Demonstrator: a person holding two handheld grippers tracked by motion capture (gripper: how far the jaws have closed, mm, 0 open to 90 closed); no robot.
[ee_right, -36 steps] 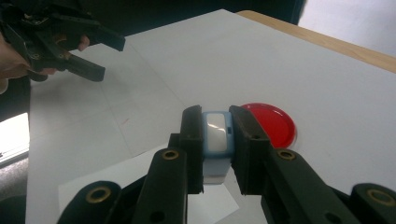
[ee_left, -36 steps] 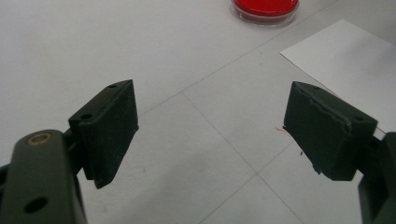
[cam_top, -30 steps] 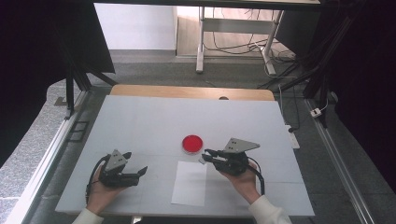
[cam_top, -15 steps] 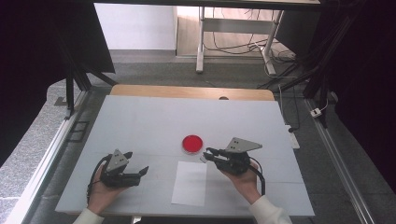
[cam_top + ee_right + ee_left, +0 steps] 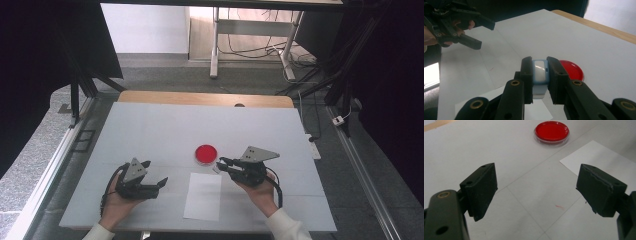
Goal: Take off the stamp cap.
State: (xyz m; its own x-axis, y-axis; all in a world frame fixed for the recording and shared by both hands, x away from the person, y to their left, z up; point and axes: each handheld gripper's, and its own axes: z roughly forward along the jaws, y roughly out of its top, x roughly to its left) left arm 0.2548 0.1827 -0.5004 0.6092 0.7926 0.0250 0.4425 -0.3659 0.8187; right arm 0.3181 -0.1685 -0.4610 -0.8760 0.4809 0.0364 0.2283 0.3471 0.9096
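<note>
A red round dish (image 5: pixel 206 154) lies mid-table, and a white paper sheet (image 5: pixel 203 196) lies just in front of it. My right gripper (image 5: pixel 220 164) hovers at the sheet's far right corner, beside the dish. In the right gripper view it (image 5: pixel 540 75) is shut on a small pale-blue object with a white face (image 5: pixel 540 70), with the dish (image 5: pixel 574 70) just behind. My left gripper (image 5: pixel 154 173) is held left of the sheet. Its jaws stand wide apart (image 5: pixel 536 187) with nothing between them, pointing toward the dish (image 5: pixel 552 131) and the sheet (image 5: pixel 602 157).
The white tabletop (image 5: pixel 165 130) has a wooden strip (image 5: pixel 205 98) along its far edge. Metal rails run down both sides. The other hand with the left gripper (image 5: pixel 471 31) shows far off in the right gripper view.
</note>
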